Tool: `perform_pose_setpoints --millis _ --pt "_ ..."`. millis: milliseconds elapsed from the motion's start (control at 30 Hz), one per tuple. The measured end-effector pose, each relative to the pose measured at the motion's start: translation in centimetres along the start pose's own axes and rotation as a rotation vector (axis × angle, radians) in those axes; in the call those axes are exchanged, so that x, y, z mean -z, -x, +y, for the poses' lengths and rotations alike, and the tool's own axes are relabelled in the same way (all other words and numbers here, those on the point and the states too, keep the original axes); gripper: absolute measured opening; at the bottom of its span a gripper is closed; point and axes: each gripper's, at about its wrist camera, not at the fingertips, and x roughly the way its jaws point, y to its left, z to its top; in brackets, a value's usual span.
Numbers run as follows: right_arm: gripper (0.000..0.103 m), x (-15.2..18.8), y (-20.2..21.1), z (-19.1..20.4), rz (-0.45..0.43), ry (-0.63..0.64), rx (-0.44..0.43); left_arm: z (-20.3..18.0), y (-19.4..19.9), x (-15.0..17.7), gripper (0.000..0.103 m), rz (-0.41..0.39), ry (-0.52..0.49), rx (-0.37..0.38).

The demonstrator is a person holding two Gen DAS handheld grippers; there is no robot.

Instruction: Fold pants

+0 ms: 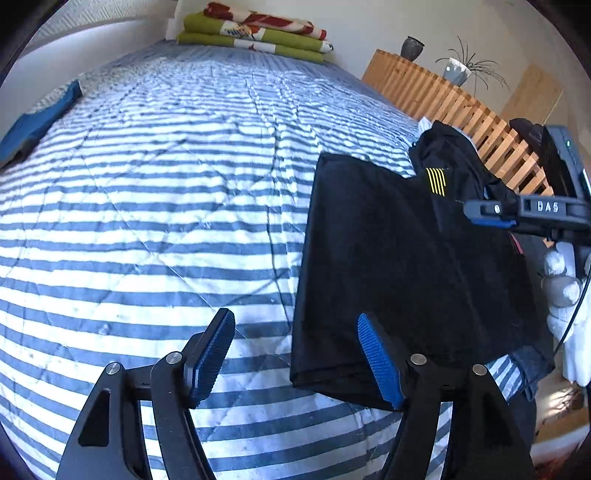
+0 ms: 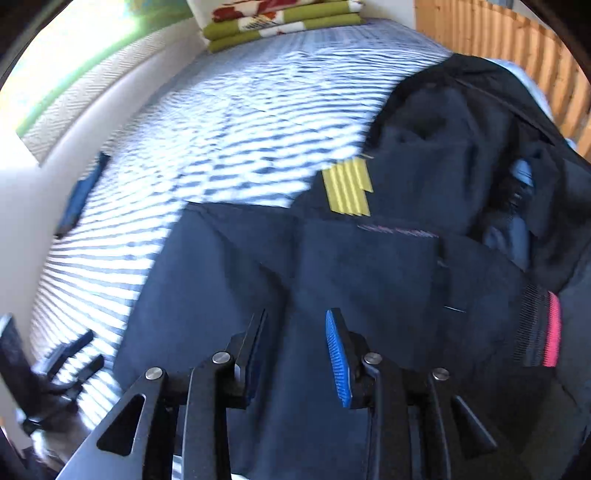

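Observation:
Dark pants [image 1: 388,258] with a yellow striped logo [image 1: 436,181] lie partly folded on the right side of a blue-and-white striped bed cover [image 1: 166,184]. My left gripper [image 1: 295,354] is open and low over the cover at the pants' near left edge, its right finger [image 1: 380,362] in front of the fabric. A white-gloved hand [image 1: 565,291] holds my right gripper [image 1: 487,214] at the pants' right side. In the right wrist view the right gripper [image 2: 295,354] stands open above the pants [image 2: 332,266], holding nothing. A pink label [image 2: 552,328] shows at the right.
Folded green, red and white blankets [image 1: 255,33] are stacked at the far end of the bed. A folded blue cloth [image 1: 37,122] lies at the left edge by the wall. A wooden slatted rail [image 1: 461,107] runs along the right, with a vase [image 1: 412,48] and a plant [image 1: 458,70].

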Motion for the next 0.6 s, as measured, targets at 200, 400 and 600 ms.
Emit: perform_pose_setpoints --millis 200,400,600 --pt "0.038 -2.9 -2.4 7.3 0.047 0.053 -0.11 -1.3 -2.9 0.6 0.062 0.035 0.022 0.029" --pt "0.038 -3.5 -5.3 11.3 0.141 0.045 -0.12 -0.2 -3.2 0.1 0.024 0.001 0.164 0.085" --pt "0.038 -4.3 -7.0 12.3 0.208 0.015 -0.113 -2.3 -0.4 -0.1 0.013 -0.094 0.088 0.113"
